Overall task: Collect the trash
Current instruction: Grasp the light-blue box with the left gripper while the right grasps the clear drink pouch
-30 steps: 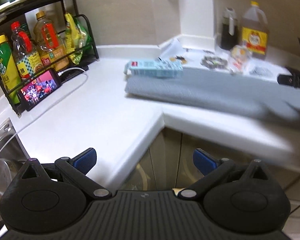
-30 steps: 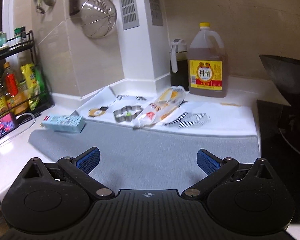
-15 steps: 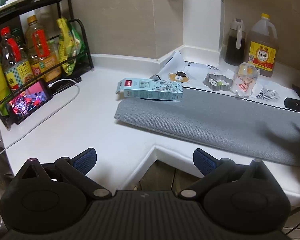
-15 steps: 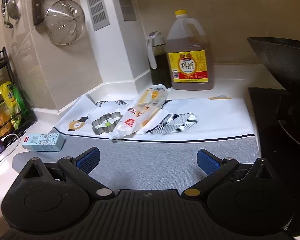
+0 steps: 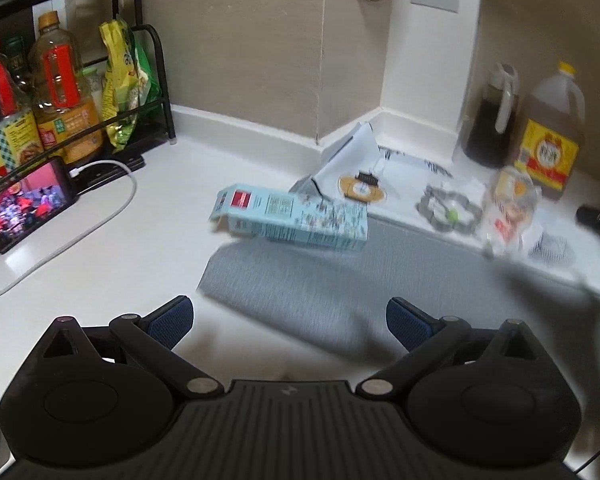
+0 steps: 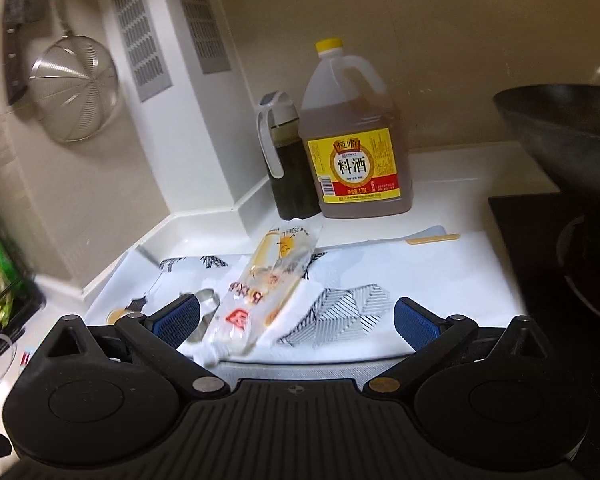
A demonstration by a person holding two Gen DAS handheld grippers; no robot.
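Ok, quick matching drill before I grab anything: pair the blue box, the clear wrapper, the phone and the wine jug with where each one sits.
Things:
1. blue box
2. clear wrapper
3. phone
4. wine jug

Places:
A. propped against the foot of the bottle rack, cable plugged in
B. standing by the wall beside the dark oil pot
C. lying at the far left corner of the grey mat
D. lying on the patterned white sheet, ahead of the right gripper

Pairs: 1-C, 2-D, 3-A, 4-B
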